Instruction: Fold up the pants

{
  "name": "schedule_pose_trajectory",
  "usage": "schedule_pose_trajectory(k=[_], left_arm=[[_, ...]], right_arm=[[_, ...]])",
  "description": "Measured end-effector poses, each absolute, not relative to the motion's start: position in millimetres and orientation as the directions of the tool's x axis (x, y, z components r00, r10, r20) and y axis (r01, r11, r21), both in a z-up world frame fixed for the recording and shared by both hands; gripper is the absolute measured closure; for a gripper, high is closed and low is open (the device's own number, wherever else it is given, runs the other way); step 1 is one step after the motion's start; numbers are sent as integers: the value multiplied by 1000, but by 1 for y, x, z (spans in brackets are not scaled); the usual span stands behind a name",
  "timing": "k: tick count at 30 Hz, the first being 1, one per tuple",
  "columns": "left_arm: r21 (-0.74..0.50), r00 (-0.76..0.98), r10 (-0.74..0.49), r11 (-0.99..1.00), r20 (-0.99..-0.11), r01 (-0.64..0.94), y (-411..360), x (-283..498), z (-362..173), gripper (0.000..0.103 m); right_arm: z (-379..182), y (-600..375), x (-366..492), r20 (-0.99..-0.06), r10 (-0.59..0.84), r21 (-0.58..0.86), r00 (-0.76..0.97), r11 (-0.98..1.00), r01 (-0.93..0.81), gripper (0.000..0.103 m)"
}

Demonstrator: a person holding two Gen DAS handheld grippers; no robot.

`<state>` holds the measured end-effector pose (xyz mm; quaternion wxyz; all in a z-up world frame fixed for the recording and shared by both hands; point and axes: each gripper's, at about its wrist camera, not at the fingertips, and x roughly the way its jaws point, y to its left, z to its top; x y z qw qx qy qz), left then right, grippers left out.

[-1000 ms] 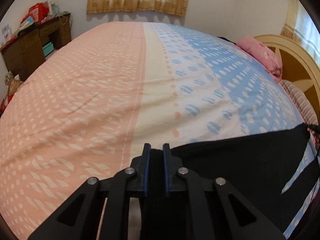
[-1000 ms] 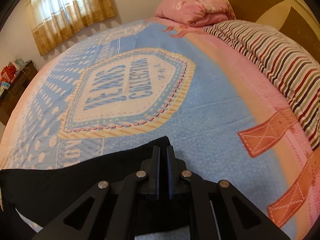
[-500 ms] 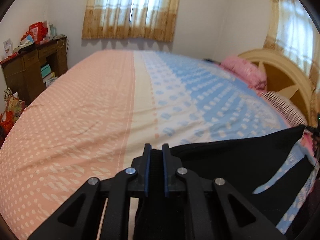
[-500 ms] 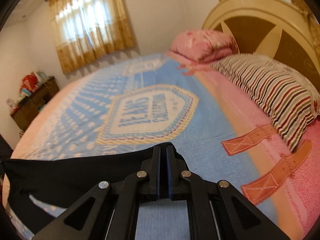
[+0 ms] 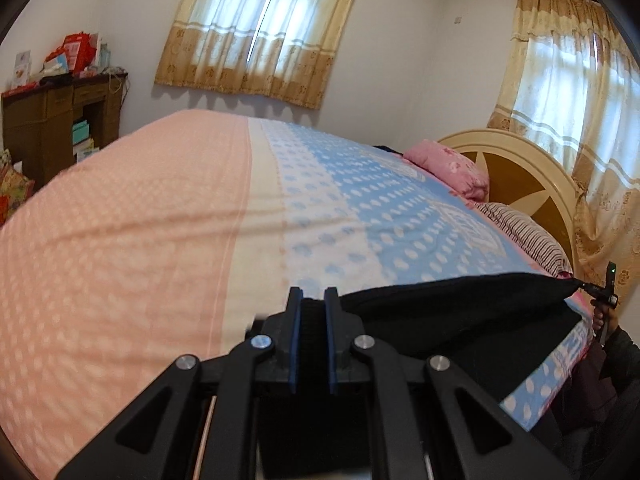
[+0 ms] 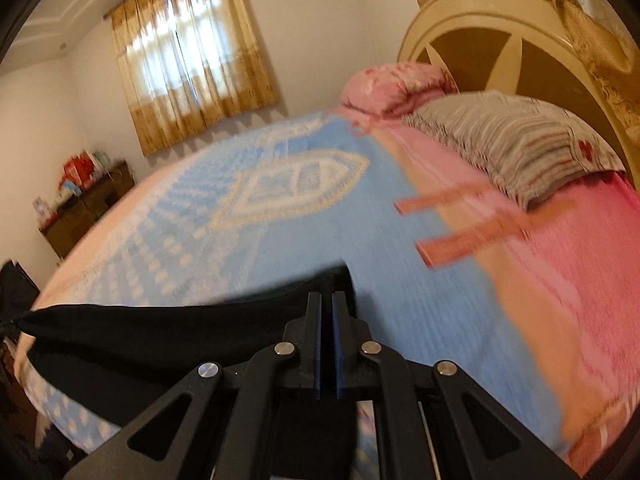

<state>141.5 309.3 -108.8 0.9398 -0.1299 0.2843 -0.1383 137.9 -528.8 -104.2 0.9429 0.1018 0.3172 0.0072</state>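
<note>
The black pants [image 5: 460, 320] hang stretched between my two grippers above the near edge of the bed. My left gripper [image 5: 313, 300] is shut on one end of the top edge. My right gripper [image 6: 326, 304] is shut on the other end; the pants [image 6: 160, 336] run off to its left. The right gripper also shows small at the far right of the left wrist view [image 5: 600, 294]. The lower part of the pants drops below the frames and is hidden.
The bed [image 5: 160, 220] has a pink, cream and blue patterned cover. A striped pillow [image 6: 512, 144] and a pink pillow [image 6: 396, 84] lie by the round headboard [image 6: 480, 32]. A brown cabinet [image 5: 52, 128] with clutter stands at the far left wall.
Both grippers have risen and tilted up with the pants, lifting them off the bed; more wall and windows now show. The right wrist view is motion-blurred.
</note>
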Motion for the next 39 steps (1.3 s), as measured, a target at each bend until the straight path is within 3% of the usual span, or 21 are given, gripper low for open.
schedule_pose_trajectory(k=[9,14,19,22,28,33,37,39], left_arm=[[-316,760,-343,930,-552,191,306,113,-144,92],[-287,752,-329,938,-572,192,307,106,-149,86],[-282,757,-322,941,-569,189,322,86,-150,81],[-287,766,-298,946,-570,154,335,80,-153,81],[-340,791,-239,940,-563,43,365,73,-156,84],[-378,770,-285,924,-570,63,358,83,-149,83],[-379,746,-310,922,-590,83,341,104,-144,52],[-352,731,-308,931,-609,98,331,117,-142,50]], right_arm=[[-134,-530,111,-698,71,137,713,990,36,98],[-116,-530,91,-678,31,115,735,991,64,94],[-78,-520,70,-606,9,116,796,990,77,76],[-62,-487,75,-599,87,120,796,993,-18,76],[-59,-360,108,-646,211,-17,734,957,-290,76],[-80,-262,127,-684,351,-25,640,865,-502,75],[-100,-205,136,-707,443,18,551,791,-612,68],[-109,-186,137,-715,469,38,519,767,-641,67]])
